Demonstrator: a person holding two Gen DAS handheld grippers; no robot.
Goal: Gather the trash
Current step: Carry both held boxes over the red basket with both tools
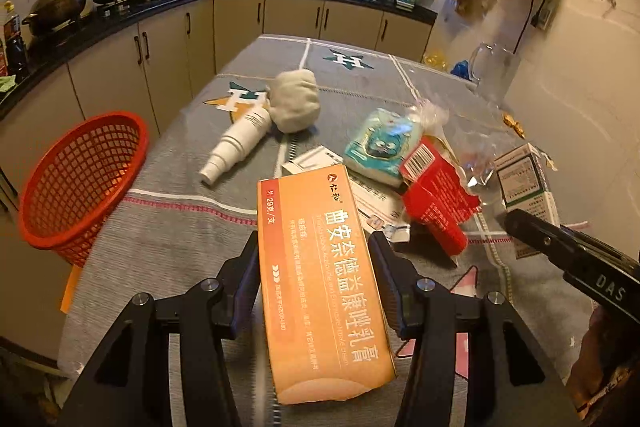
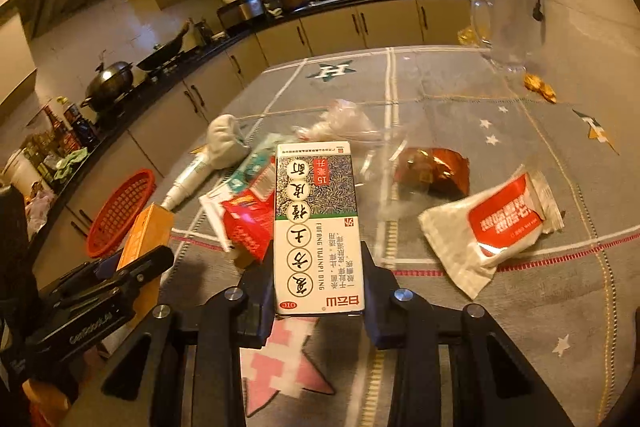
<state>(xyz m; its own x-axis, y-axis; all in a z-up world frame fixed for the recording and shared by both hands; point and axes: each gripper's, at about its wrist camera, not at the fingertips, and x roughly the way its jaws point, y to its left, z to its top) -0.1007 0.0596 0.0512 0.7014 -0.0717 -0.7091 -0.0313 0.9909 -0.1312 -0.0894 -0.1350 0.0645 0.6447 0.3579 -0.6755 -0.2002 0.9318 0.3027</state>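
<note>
My left gripper (image 1: 314, 247) is shut on a long orange medicine box (image 1: 320, 279) and holds it above the table; the box also shows in the right wrist view (image 2: 146, 231). My right gripper (image 2: 318, 259) is shut on a white and green medicine box (image 2: 316, 227), also seen in the left wrist view (image 1: 528, 183). A red mesh basket (image 1: 80, 183) stands at the table's left edge. Loose trash lies on the grey cloth: a red carton (image 1: 436, 195), a teal tissue pack (image 1: 382, 145), a white tube (image 1: 240, 143), a brown wrapper (image 2: 432, 171) and a white and red sachet (image 2: 492, 227).
A grey cloth bundle (image 1: 296, 99) lies beside the tube. A glass mug (image 2: 508, 15) stands at the far right near gold wrappers (image 2: 540, 87). Crumpled clear plastic (image 2: 344, 127) lies mid-table. Kitchen counters with pots (image 1: 56, 3) run along the left and back.
</note>
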